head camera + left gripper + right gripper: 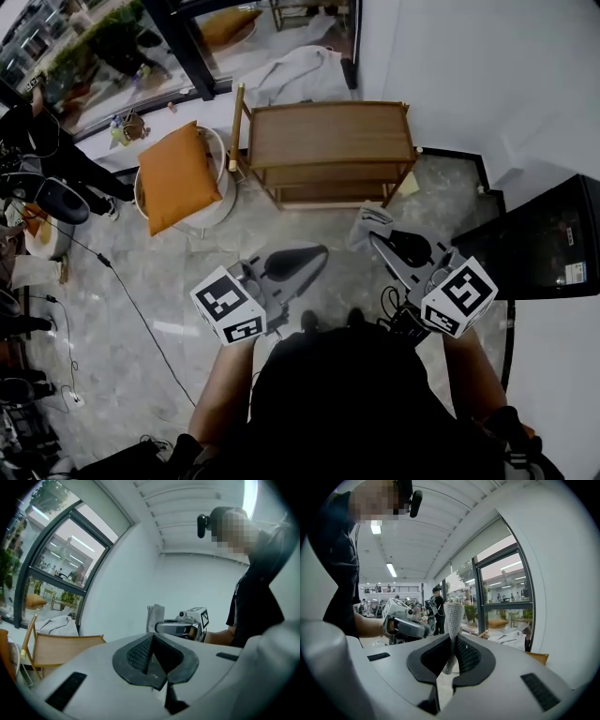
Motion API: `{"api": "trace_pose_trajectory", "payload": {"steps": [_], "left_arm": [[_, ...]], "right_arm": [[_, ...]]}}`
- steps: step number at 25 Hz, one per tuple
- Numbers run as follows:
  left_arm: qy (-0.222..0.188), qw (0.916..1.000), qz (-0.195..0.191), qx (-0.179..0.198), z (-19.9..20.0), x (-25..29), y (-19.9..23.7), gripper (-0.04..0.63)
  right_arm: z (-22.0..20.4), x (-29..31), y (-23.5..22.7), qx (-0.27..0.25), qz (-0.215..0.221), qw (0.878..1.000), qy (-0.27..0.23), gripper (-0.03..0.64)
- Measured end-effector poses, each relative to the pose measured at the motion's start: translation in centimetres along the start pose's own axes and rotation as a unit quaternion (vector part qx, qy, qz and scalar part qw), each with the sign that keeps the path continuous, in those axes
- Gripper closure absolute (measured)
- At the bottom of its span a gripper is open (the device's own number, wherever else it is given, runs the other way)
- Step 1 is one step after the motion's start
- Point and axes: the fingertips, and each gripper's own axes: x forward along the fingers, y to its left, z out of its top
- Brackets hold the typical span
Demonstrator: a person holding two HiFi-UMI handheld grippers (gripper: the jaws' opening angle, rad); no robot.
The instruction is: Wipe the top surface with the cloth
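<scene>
The wooden shelf table (328, 131) stands ahead of me on the marble floor, and its top is bare. My right gripper (379, 239) is shut on a grey knitted cloth (366, 223), held above the floor just short of the table's front right corner. In the right gripper view the cloth (453, 616) stands up from between the shut jaws of the right gripper (452, 641). My left gripper (319, 252) hovers beside it and is shut with nothing in it. The left gripper view shows the left gripper (151, 639) with its jaws together, the cloth (155, 617) beyond and the table (61, 648) at lower left.
A white round chair (217, 202) with an orange cushion (176, 174) stands left of the table. A black cabinet (551, 248) is at the right by the white wall. Crumpled white fabric (295, 70) lies behind the table. Cables (131, 300) cross the floor on the left, near a person (52, 150).
</scene>
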Motion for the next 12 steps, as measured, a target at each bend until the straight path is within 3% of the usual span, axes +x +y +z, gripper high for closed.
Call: {"api": "trace_pose_trajectory", "payload": {"steps": [7,12], "left_arm": [[0.005,0.9999,0.012,-0.001,-0.4,-3.5,0.4,0.584],[0.001,0.9999,0.013,-0.009,0.2,-5.0,0.4,0.583]], "right_arm": [[1.4,1.7,2.2,-0.014,0.011,1.0,-0.011,0.581],[1.7,2.6,3.8,0.003,0.022,1.0,-0.007,0.581]]}}
